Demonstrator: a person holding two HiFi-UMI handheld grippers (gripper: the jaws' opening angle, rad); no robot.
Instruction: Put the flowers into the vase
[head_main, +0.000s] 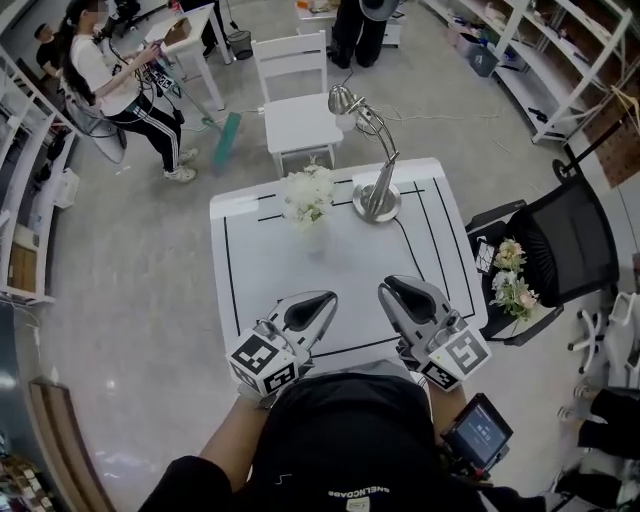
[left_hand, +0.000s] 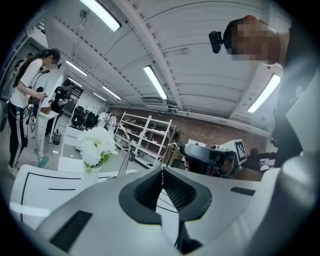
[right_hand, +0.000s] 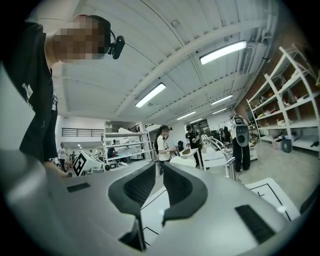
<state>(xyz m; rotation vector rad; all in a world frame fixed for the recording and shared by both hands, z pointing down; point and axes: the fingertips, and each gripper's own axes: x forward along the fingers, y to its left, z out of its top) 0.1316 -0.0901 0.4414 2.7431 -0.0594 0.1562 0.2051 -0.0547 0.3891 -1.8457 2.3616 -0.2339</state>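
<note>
A bunch of white flowers (head_main: 308, 192) stands in a pale vase (head_main: 313, 238) at the far middle of the white table (head_main: 262, 270); the left gripper view also shows these flowers (left_hand: 96, 145). More flowers (head_main: 512, 280), white and pink, lie on the black chair to the right. Both grippers hover side by side over the table's near edge, pointing level toward the vase and well short of it. My left gripper (head_main: 328, 297) (left_hand: 161, 171) has its tips together and holds nothing. A narrow gap shows between the tips of my right gripper (head_main: 386, 288) (right_hand: 159, 167), with nothing in it.
A silver desk lamp (head_main: 377, 198) stands right of the vase. The black chair (head_main: 565, 235) sits at the table's right side, a white chair (head_main: 298, 112) behind the table. A person (head_main: 118, 80) sits at the far left; shelving lines the right wall.
</note>
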